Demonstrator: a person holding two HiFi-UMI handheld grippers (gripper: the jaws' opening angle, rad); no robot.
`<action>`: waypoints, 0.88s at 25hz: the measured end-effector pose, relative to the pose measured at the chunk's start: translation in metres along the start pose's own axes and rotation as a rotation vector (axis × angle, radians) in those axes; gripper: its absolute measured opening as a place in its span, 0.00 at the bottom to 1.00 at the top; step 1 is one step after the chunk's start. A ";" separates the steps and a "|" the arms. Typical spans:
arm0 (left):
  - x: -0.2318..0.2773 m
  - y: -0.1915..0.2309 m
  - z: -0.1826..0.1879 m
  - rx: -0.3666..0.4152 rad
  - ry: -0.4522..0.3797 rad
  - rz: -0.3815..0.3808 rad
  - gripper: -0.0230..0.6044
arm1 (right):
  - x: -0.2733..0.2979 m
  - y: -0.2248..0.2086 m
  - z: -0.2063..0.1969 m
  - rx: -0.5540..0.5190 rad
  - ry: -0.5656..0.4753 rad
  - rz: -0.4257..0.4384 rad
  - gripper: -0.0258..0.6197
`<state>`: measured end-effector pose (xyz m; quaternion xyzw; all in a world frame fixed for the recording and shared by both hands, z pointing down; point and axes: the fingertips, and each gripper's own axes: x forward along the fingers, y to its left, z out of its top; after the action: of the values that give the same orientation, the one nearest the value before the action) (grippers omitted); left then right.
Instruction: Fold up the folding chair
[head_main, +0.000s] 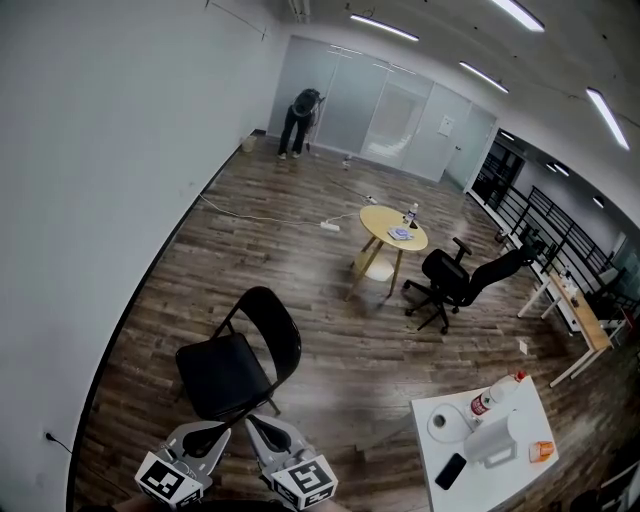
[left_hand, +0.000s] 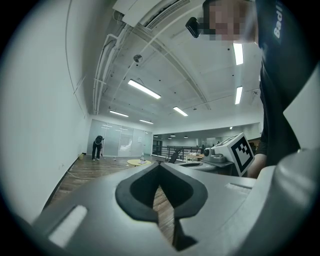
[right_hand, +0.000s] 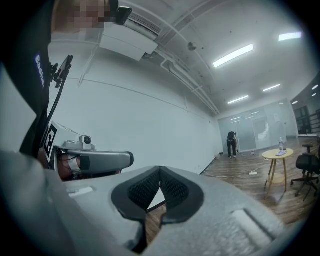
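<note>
**Holding both grippers shut before the open chair**

Nearest, the left gripper (head_main: 210, 435) and the right gripper (head_main: 262, 432) sit side by side, pointing level. Each has its jaws pressed together with nothing between them. Just beyond their tips the black folding chair (head_main: 240, 360) stands unfolded on the wooden floor (head_main: 330, 330), seat down and back upright, towards the floor's left edge by the white wall. Neither gripper touches it. At the right, a white table (head_main: 525, 480) carries a bottle (head_main: 497, 394) at its far edge, a paper roll (head_main: 444, 423) and a phone (head_main: 450, 470). Farther off stand a round yellow table (head_main: 378, 222) and a black office chair (head_main: 455, 280). A person (head_main: 300, 120) bends by the far glass wall.
</note>
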<state>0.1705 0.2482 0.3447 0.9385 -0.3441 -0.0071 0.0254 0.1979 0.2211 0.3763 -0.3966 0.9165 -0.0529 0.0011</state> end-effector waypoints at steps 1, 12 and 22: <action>0.001 0.000 0.000 0.001 -0.001 0.003 0.03 | 0.000 -0.002 0.000 0.001 0.001 -0.001 0.04; 0.008 -0.004 -0.005 -0.015 0.016 0.034 0.03 | -0.009 -0.008 0.003 -0.004 0.021 0.024 0.04; 0.015 -0.008 -0.007 -0.008 0.016 0.120 0.03 | -0.035 -0.033 -0.006 -0.006 0.030 0.042 0.04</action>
<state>0.1873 0.2454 0.3518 0.9162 -0.3993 0.0007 0.0326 0.2456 0.2251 0.3836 -0.3763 0.9247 -0.0561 -0.0126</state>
